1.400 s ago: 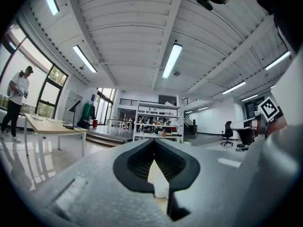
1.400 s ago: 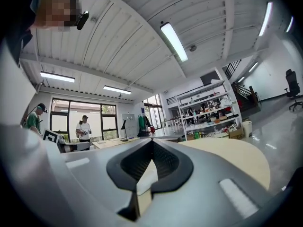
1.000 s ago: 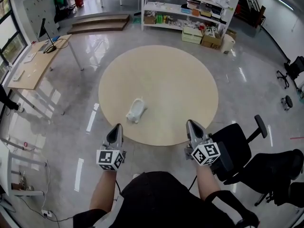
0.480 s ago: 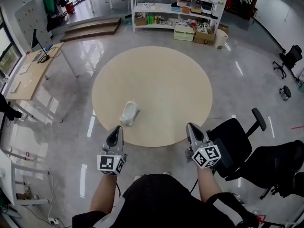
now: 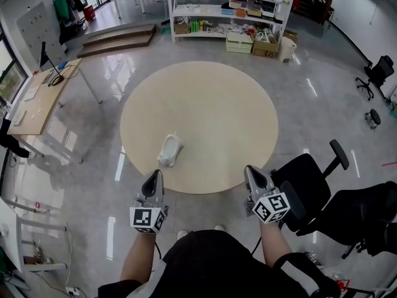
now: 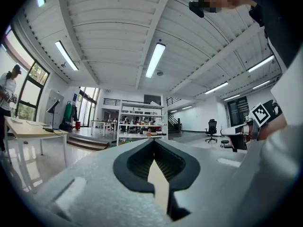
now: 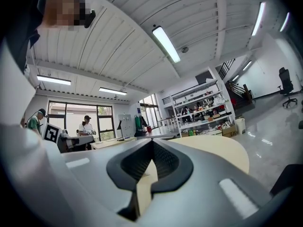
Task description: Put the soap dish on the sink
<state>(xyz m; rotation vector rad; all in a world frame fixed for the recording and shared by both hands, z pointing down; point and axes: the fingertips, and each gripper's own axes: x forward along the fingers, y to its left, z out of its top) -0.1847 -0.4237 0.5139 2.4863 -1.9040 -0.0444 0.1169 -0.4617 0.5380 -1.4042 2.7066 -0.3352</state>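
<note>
A small white object (image 5: pixel 170 150) lies on the round beige table (image 5: pixel 211 104), near its front left edge; at this size I cannot tell whether it is the soap dish, the sink, or both. My left gripper (image 5: pixel 153 177) hangs just off the table's front edge, a short way in front of that object, shut and empty. My right gripper (image 5: pixel 251 172) is level with it at the front right edge, also shut on nothing. In the left gripper view the left gripper's (image 6: pixel 154 141) jaws meet at the tip. In the right gripper view the right gripper's (image 7: pixel 152 141) jaws meet over the tabletop (image 7: pixel 213 150).
Black office chairs (image 5: pixel 307 191) stand close on my right. Loaded shelves (image 5: pixel 229 5) line the far side, with low steps (image 5: pixel 121 36) beside them. A wooden desk (image 5: pixel 43 85) stands at the left. People (image 7: pixel 86 124) stand by the windows.
The head view has shifted, and both grippers sit slightly lower in it, nearer my body. The white object has not moved on the table. Both grippers stay shut.
</note>
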